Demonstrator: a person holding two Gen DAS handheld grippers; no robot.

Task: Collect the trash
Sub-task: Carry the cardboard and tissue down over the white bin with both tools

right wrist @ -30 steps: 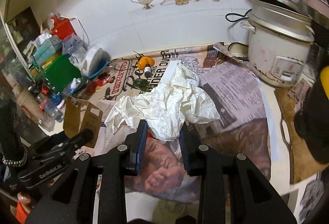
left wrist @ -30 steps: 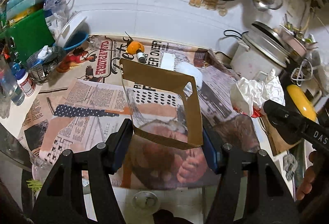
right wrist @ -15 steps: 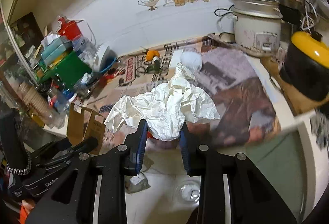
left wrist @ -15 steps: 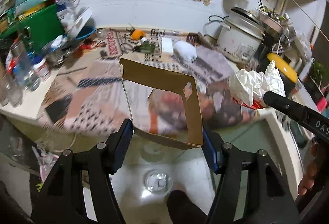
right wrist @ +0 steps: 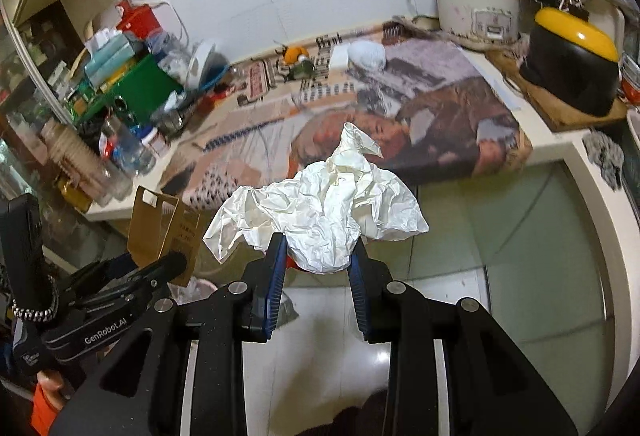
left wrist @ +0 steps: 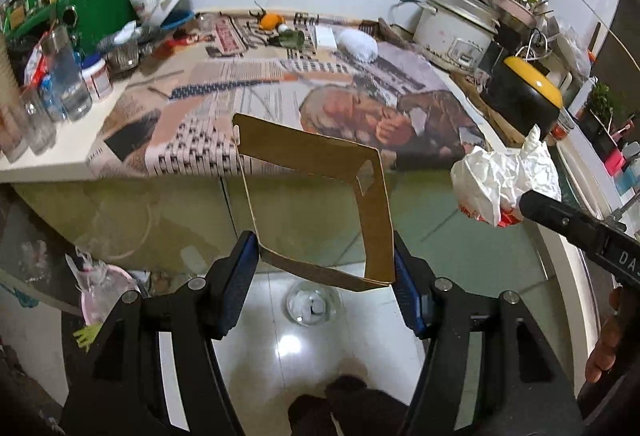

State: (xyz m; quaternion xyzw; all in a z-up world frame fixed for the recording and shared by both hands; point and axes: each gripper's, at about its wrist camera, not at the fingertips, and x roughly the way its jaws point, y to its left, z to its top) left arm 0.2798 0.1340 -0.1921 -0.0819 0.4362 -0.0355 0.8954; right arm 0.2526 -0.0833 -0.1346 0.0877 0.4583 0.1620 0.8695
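The cardboard sleeve [left wrist: 316, 204] is clamped across its width in the left gripper [left wrist: 324, 268], off the counter's [left wrist: 44, 168] front edge, open end pointing forward. The crumpled paper [right wrist: 320, 212] is pinched in the right gripper [right wrist: 318, 264], probably for carrying to a bin.

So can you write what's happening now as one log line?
left gripper: shut on cardboard box | right gripper: shut on crumpled paper | both off counter, above floor
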